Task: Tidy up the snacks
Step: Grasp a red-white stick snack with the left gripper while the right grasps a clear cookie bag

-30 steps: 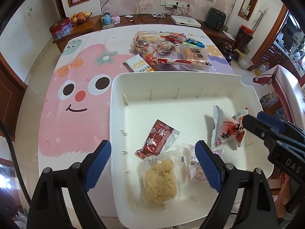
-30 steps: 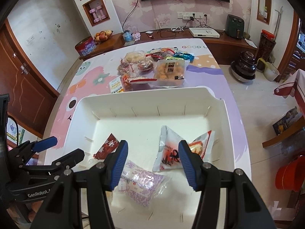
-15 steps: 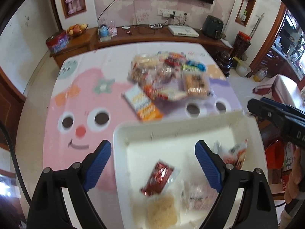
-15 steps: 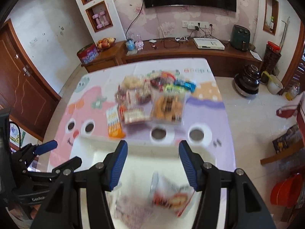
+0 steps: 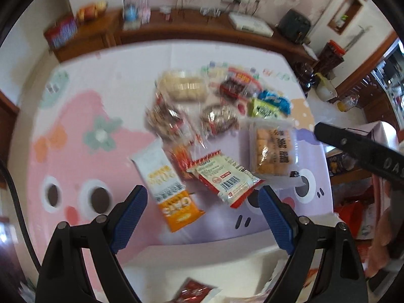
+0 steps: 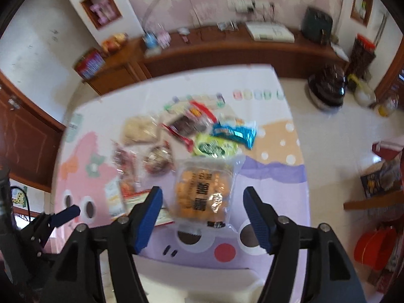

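A pile of snack packs lies on the cartoon tablecloth (image 5: 83,151). My left gripper (image 5: 202,217) is open and empty, above an orange-and-white pack (image 5: 168,184) and a white-and-red pack (image 5: 224,179). My right gripper (image 6: 202,222) is open and empty, with a clear pack of golden puffs (image 6: 202,189) lying just beyond its fingertips; that pack also shows in the left wrist view (image 5: 271,149). The white tray's far rim (image 5: 202,255) is just below the left gripper, and a red pack (image 5: 194,293) lies inside it. The tray rim shows in the right wrist view (image 6: 202,277).
Further packs lie behind: green (image 6: 214,149), blue (image 6: 234,131), red (image 6: 192,123) and clear cookie bags (image 5: 184,88). A wooden sideboard (image 6: 227,50) runs along the far wall. The floor to the right holds a dark pot (image 6: 328,85) and a red bucket (image 6: 373,247).
Both grippers have moved forward from over the tray's inside to past its far rim, toward the snack pile. Both stay open and empty. The view is blurred by motion.
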### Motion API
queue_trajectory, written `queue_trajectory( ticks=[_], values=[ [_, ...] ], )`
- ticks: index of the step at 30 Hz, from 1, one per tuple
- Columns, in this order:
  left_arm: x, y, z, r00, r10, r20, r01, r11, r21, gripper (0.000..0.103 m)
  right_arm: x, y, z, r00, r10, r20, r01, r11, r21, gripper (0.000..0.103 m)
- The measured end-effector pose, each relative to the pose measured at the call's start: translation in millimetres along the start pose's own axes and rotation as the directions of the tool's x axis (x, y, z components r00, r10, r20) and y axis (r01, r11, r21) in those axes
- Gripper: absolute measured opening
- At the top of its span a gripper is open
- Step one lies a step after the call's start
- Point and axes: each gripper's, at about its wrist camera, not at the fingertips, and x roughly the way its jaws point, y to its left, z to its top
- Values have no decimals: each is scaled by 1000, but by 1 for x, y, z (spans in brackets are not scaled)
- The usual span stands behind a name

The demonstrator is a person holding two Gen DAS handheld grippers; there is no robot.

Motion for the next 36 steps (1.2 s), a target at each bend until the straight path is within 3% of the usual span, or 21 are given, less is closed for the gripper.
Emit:
queue_trajectory(
  ticks=[6, 13, 18, 24, 27, 28, 29, 31, 36],
  values=[
    [53, 6, -1, 988, -92, -127, 77, 990, -118, 83, 69, -5, 1, 989, -4, -146, 13, 998, 56, 73],
    [73, 12, -2, 977, -155, -143, 126, 972, -199, 74, 98, 10, 3, 980, -42, -194, 47, 999, 23, 85],
    [72, 10, 2, 972, -198, -130, 167, 962, -217, 65, 118, 2, 3, 966, -34, -254, 56, 995, 79, 82],
    [80, 1, 3, 953, -268, -142, 225, 940, -257, 48, 108, -15, -5, 971, -14, -238, 46, 991, 128, 74],
    [82, -3, 3, 936, -332, -118, 288, 913, -290, 36, 106, -18, -10, 971, -8, -239, 38, 992, 121, 73],
    [81, -4, 3, 935, -338, -105, 296, 909, -295, 26, 106, -18, -12, 971, -6, -239, 35, 993, 116, 73],
    [79, -5, 3, 938, -334, -91, 295, 909, -294, 15, 105, -17, -14, 971, -1, -239, 29, 993, 113, 73],
    [71, -8, 4, 953, -300, -45, 278, 923, -267, 9, 104, -14, -16, 972, 8, -236, 18, 994, 108, 72],
    [40, -9, 2, 980, -191, 45, 197, 962, -187, 6, 90, -17, -22, 978, 40, -206, -16, 993, 114, 61]
  ],
)
